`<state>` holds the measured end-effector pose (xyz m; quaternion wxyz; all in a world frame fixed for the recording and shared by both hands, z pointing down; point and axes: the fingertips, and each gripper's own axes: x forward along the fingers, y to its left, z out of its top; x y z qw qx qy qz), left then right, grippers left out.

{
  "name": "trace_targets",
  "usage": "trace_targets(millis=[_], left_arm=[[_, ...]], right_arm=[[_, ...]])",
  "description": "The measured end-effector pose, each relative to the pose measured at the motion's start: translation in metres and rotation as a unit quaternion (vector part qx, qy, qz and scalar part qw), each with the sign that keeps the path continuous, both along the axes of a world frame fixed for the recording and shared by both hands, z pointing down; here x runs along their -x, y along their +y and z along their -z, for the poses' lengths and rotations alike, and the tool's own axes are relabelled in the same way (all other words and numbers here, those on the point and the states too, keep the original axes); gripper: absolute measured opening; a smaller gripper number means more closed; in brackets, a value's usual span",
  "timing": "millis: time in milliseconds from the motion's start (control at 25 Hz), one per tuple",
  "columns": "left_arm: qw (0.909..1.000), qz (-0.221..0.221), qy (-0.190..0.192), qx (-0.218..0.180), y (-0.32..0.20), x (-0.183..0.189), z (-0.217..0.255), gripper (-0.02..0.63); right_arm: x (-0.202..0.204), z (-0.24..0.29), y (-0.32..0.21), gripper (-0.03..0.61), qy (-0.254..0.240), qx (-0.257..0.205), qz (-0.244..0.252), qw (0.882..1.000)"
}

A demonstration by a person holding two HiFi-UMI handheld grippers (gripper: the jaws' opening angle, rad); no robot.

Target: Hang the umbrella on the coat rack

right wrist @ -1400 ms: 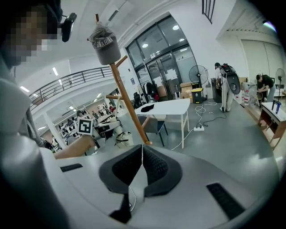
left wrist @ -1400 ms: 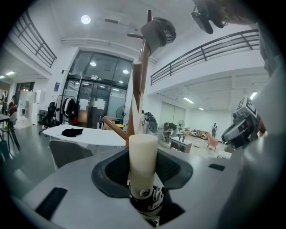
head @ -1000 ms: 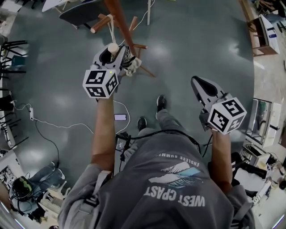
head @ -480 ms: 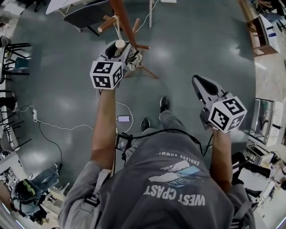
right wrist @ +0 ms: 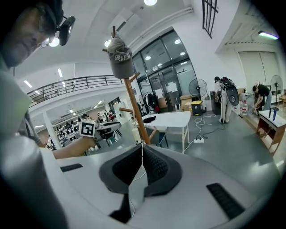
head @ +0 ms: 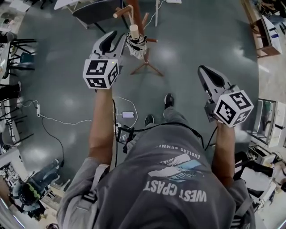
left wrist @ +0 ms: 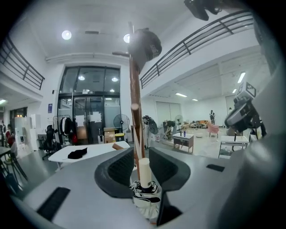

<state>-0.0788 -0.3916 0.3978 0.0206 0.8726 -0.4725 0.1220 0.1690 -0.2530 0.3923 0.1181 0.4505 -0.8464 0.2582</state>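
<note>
Head view: umbrella hangs on coat rack near table; left claw closing empty; right claw shut.

The umbrella hangs just beside the pole of the coat rack, on the side nearest the person, and a cap sits on the rack's top. A table stands behind the coat rack. On the floor in front of the rack lies a phone, with the person's shoes just right of it.
</note>
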Motion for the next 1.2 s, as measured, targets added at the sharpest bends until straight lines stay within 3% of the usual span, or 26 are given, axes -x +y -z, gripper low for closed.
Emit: trace_targets(millis=[200,560,920,1040,1200], left_arm=[[0.9982,0.011,-0.008,-0.058,0.037,0.03,0.054,0.056],[0.9911,-0.001,-0.026,-0.131,0.115,0.065,0.135,0.038],[0.9856,-0.003,-0.049,-0.162,0.192,0.092,0.167,0.038],[0.9852,0.003,-0.052,-0.164,0.215,0.101,0.168,0.039],[0.987,0.007,-0.045,-0.154,0.228,0.103,0.162,0.038]], right_arm=[[0.015,0.033,0.002,0.029,0.0,-0.052,0.012,0.999],[0.055,0.126,0.014,0.029,-0.012,-0.17,0.05,0.984],[0.084,0.176,0.047,0.028,-0.006,-0.245,0.065,0.967],[0.089,0.177,0.063,0.026,0.019,-0.253,0.071,0.965],[0.089,0.175,0.076,0.026,0.016,-0.25,0.072,0.965]])
